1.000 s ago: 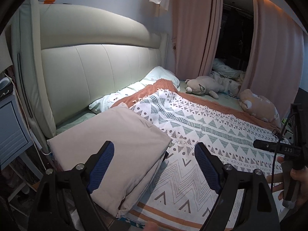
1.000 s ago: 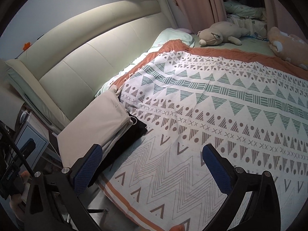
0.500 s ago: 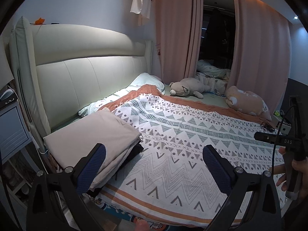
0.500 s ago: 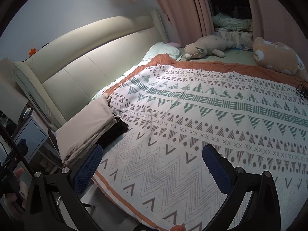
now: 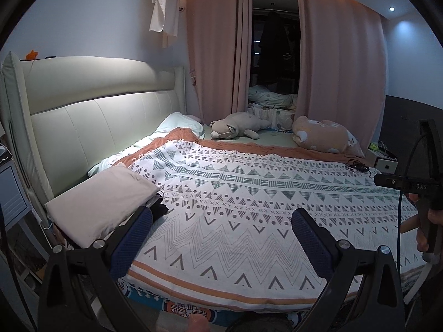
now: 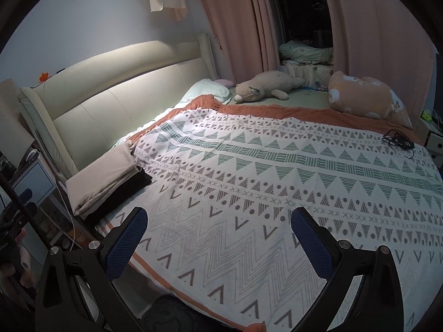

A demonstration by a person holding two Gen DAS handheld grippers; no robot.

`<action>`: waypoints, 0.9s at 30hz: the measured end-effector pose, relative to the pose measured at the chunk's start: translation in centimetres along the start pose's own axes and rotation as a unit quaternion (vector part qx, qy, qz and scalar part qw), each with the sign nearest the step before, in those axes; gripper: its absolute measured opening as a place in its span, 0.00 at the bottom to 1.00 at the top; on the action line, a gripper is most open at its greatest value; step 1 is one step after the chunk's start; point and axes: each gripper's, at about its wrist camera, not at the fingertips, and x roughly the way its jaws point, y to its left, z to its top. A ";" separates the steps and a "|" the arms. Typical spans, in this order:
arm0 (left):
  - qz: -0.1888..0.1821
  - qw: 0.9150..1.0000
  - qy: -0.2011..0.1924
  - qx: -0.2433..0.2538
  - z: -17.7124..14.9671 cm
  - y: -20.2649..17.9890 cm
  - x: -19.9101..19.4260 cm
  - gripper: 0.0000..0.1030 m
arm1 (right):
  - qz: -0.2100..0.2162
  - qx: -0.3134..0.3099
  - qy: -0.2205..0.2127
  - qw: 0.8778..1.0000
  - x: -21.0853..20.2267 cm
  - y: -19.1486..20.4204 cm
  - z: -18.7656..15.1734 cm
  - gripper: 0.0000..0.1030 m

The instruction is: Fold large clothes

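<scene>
A stack of folded clothes, beige on top of a black piece, lies at the bed's near left corner by the headboard. A white blanket with grey and green triangle patterns covers the bed. My left gripper hangs open over the blanket's near edge, right of the stack, nothing between its blue pads. My right gripper is open too, above the near part of the blanket, nothing in it. The right tool and a hand show at the left view's right edge.
A padded cream headboard runs along the left. Two plush toys lie at the far side before pink curtains. A black cable rests on the blanket's far right. A bedside cabinet stands at the left.
Both grippers have pulled back from the bed and the folded stack, which now looks smaller and farther. The left jaws have spread a little wider. The stack stays where it lay.
</scene>
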 end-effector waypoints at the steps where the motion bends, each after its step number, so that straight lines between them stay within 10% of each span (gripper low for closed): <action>1: -0.003 1.000 0.000 0.000 -0.3 -0.5 -0.3 1.00 | -0.003 -0.001 -0.002 1.000 -0.7 -0.1 -0.5 1.00; 27: -0.096 0.995 -0.037 -0.012 -9.4 -7.2 -10.0 1.00 | -0.015 0.004 -0.081 0.997 -14.1 1.2 -17.5 1.00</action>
